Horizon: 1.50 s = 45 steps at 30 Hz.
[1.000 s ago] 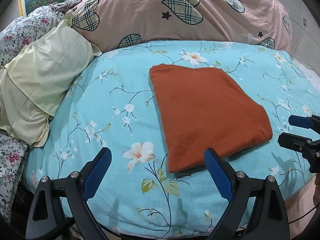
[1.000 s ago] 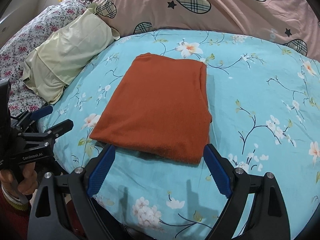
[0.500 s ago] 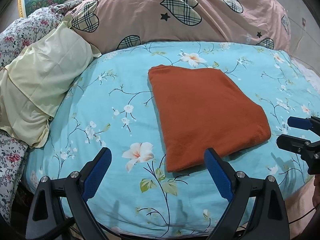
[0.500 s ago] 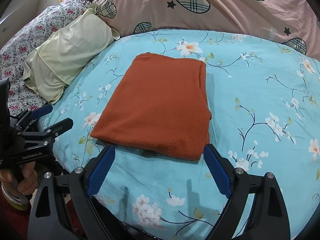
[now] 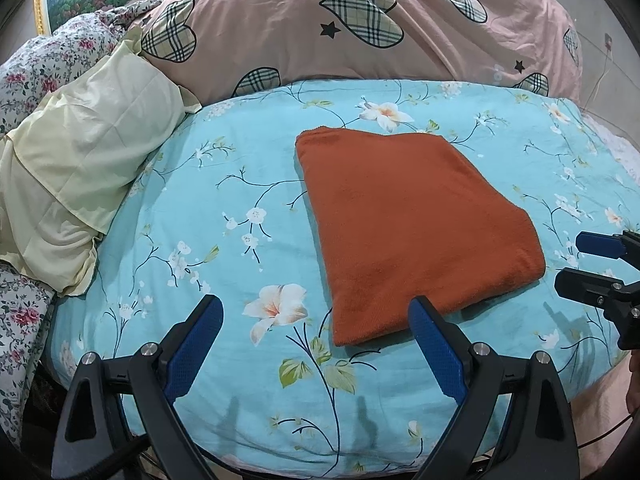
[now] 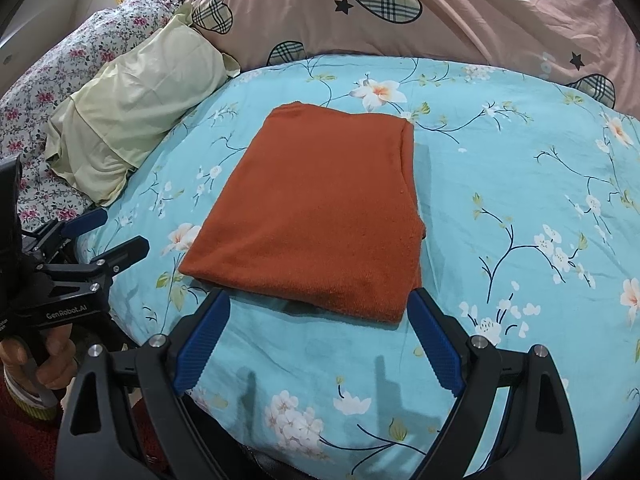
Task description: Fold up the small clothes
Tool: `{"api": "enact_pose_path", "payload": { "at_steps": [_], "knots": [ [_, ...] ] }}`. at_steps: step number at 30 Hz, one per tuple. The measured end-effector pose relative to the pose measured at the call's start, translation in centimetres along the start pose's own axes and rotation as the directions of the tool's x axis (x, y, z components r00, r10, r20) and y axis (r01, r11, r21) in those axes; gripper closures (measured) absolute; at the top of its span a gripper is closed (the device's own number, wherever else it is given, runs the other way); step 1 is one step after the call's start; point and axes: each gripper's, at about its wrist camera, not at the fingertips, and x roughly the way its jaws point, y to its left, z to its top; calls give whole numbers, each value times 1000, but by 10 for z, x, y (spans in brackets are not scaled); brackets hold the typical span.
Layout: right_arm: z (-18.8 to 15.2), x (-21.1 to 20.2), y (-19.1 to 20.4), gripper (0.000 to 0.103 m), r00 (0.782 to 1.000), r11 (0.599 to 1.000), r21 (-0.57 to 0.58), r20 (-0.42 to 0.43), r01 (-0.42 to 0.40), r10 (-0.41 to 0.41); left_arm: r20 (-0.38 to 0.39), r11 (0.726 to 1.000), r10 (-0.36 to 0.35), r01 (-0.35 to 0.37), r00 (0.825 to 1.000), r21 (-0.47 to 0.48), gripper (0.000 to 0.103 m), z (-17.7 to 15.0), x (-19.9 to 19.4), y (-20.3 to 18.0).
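Observation:
A rust-orange garment [image 5: 408, 224] [image 6: 324, 212] lies folded into a flat rectangle on the light blue floral bedsheet [image 5: 224, 216] [image 6: 520, 184]. My left gripper [image 5: 316, 320] hangs open above the near edge of the bed, its right blue pad just in front of the garment's near corner. My right gripper [image 6: 320, 316] is open too, its fingers spread either side of the garment's near edge, nothing between them. Each gripper also shows at the side of the other's view: the right gripper [image 5: 580, 264] at the far right, the left gripper [image 6: 108, 236] at the far left, held by a hand [image 6: 44, 364].
A pale yellow pillow [image 5: 76, 164] [image 6: 136, 96] lies at the left of the bed. A pink quilt with plaid hearts [image 5: 360, 28] [image 6: 440, 8] is piled along the back. Flowered white bedding [image 5: 44, 64] sits at the far left. The bed's near edge runs just under both grippers.

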Motion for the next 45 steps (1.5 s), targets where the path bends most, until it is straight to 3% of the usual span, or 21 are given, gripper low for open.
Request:
{"api": "enact_pose_path", "payload": {
  "at_steps": [45],
  "knots": [
    [13,10,-6,12,1000,1000,-4,-3,6,-6,-2,1000,-13,13,1000,17,9,18,15,-4]
  ]
}}
